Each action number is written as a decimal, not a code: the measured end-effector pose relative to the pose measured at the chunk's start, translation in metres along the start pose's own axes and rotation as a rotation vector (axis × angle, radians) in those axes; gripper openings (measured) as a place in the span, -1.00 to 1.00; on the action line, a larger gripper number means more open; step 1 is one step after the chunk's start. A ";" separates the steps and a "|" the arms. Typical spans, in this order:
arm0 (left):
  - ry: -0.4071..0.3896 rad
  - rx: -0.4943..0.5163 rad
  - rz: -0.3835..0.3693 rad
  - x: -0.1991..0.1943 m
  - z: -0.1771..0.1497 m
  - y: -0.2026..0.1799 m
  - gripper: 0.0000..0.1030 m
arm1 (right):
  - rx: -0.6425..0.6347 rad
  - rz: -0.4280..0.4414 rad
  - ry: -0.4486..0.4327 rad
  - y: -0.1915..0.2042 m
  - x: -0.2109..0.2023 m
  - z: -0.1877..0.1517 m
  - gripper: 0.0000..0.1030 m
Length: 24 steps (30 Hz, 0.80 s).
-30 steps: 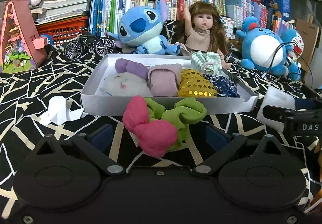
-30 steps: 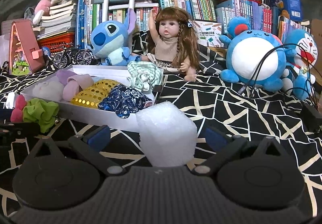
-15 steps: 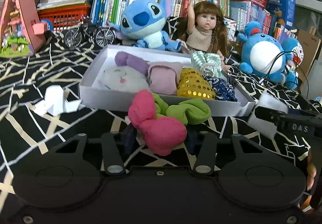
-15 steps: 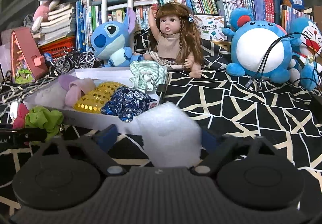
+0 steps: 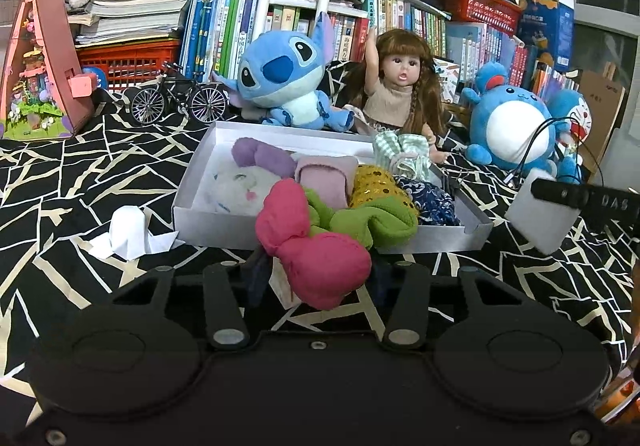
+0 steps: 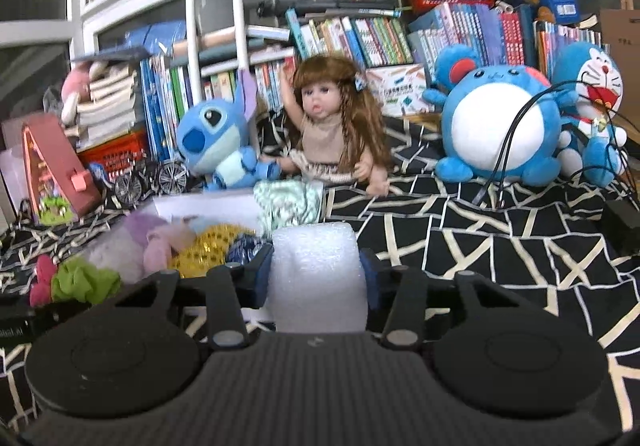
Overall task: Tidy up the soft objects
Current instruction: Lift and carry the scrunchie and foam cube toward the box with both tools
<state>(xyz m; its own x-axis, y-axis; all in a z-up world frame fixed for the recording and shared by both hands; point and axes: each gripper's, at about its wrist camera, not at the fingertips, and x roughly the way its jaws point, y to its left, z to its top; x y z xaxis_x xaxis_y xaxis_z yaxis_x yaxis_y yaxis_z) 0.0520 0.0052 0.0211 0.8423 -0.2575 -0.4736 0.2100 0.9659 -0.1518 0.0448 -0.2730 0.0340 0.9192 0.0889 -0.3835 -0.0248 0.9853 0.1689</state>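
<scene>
In the left wrist view, the left gripper [image 5: 316, 274] has its jaws nearly together, squeezing the pink and green scrunchie pair [image 5: 320, 242] just in front of the white box [image 5: 192, 201] with soft things inside.

In the right wrist view, the right gripper [image 6: 318, 274] is closing, its blue pads against the white foam block [image 6: 318, 278], beside that box [image 6: 200, 203].

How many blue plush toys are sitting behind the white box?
3: the Stitch plush behind the white box, left of the doll; the round blue plush to the doll's right; the Doraemon plush at far right. Others may be hidden.
</scene>
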 end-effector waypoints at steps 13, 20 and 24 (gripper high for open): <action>-0.005 -0.033 -0.023 -0.022 -0.008 0.016 -0.11 | 0.029 0.043 -0.035 0.007 -0.019 0.007 -0.02; -0.006 -0.005 -0.019 -0.035 -0.028 0.018 -0.07 | 0.056 0.085 -0.002 0.024 -0.023 -0.017 -0.02; 0.002 0.017 -0.013 -0.038 -0.040 0.016 -0.06 | 0.037 0.097 0.018 0.042 -0.023 -0.038 -0.01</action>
<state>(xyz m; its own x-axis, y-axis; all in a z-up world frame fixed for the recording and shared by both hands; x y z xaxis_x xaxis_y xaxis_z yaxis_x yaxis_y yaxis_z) 0.0034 0.0291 0.0020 0.8387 -0.2698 -0.4731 0.2292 0.9628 -0.1428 0.0072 -0.2283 0.0156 0.9060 0.1862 -0.3801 -0.0980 0.9659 0.2395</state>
